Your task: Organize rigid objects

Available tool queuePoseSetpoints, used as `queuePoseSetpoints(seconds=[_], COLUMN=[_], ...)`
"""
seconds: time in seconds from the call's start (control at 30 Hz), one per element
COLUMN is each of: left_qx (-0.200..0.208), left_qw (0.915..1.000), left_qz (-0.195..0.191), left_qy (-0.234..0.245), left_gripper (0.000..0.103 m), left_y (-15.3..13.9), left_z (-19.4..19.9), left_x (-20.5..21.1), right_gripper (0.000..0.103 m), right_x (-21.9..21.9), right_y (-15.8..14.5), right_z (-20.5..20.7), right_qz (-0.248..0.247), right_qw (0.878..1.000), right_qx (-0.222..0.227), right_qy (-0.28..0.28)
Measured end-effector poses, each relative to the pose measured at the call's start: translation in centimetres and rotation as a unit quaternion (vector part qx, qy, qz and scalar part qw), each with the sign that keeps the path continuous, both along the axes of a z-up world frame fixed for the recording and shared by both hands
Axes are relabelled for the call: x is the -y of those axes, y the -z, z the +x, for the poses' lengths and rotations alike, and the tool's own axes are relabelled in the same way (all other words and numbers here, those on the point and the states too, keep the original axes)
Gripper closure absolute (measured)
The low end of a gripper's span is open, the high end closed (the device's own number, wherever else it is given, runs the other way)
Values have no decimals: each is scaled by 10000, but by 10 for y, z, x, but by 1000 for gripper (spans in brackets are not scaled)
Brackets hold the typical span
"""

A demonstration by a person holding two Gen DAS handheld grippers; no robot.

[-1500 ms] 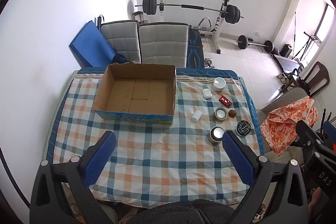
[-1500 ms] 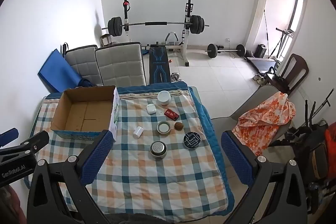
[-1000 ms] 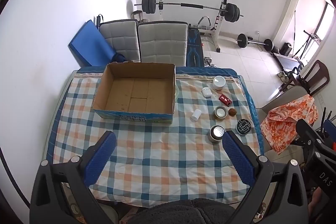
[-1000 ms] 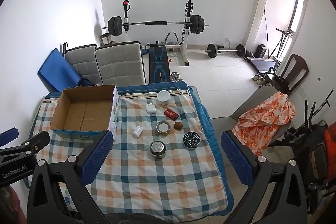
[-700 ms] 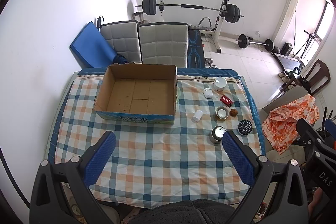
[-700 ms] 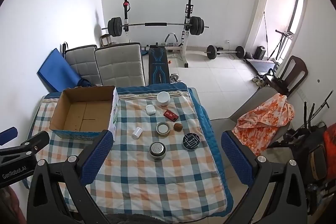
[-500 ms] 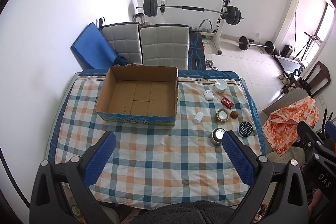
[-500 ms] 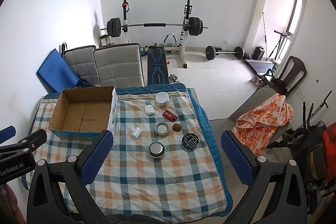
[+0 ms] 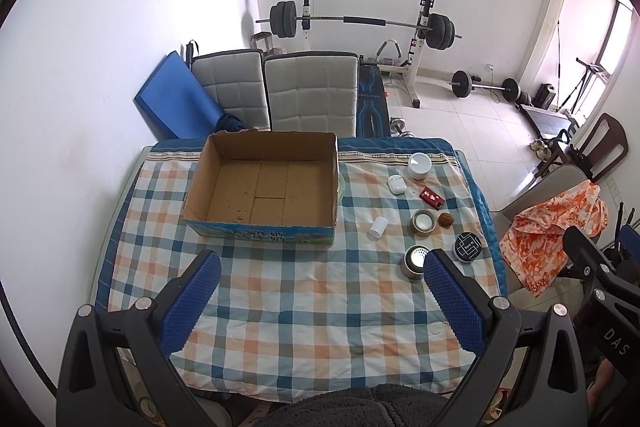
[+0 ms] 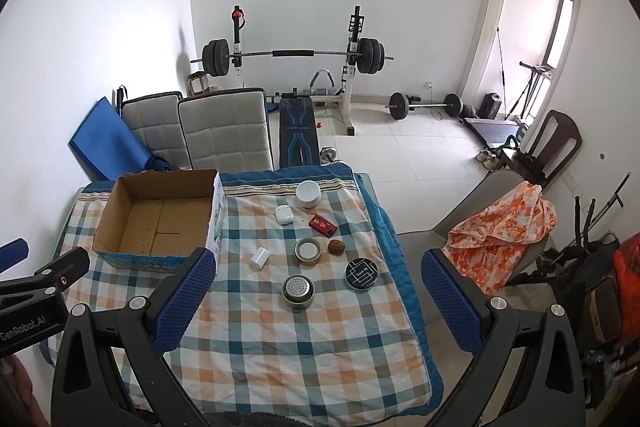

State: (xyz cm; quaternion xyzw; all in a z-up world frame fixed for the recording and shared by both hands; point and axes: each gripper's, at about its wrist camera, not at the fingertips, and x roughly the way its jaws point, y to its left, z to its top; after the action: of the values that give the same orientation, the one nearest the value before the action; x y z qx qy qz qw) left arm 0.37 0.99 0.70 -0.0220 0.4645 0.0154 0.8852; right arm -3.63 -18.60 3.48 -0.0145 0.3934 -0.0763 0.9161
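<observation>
I hold both the left gripper (image 9: 318, 291) and the right gripper (image 10: 318, 291) spread wide and empty, high above the table (image 9: 280, 315). The small things lie right of the empty box (image 9: 264, 187). I judge the metal strainer cup (image 10: 298, 291) light, stiff and slippery, so I would pinch it across its round wall.

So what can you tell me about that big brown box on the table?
The box is plain brown cardboard inside, with blue printed sides. It is open at the top and has nothing in it; you can see the flaps that make its floor. It sits upright on the checked tablecloth, on the left part of the table, away from the little jars and tins. Neither claw touches it.
</observation>
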Motion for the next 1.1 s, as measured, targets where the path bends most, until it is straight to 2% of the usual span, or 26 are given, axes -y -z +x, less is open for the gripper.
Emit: queuePoseSetpoints(seconds=[1.1], left_qx=[38], left_qw=[10000], left_qz=[45], left_qy=[-14], left_gripper=[0], left_y=[1], left_z=[-5], left_x=[4], right_gripper=[0], right_x=[-3], right_y=[-2], right_z=[7], right_qz=[9], right_qw=[10000], right_qx=[-4], right_qy=[-59])
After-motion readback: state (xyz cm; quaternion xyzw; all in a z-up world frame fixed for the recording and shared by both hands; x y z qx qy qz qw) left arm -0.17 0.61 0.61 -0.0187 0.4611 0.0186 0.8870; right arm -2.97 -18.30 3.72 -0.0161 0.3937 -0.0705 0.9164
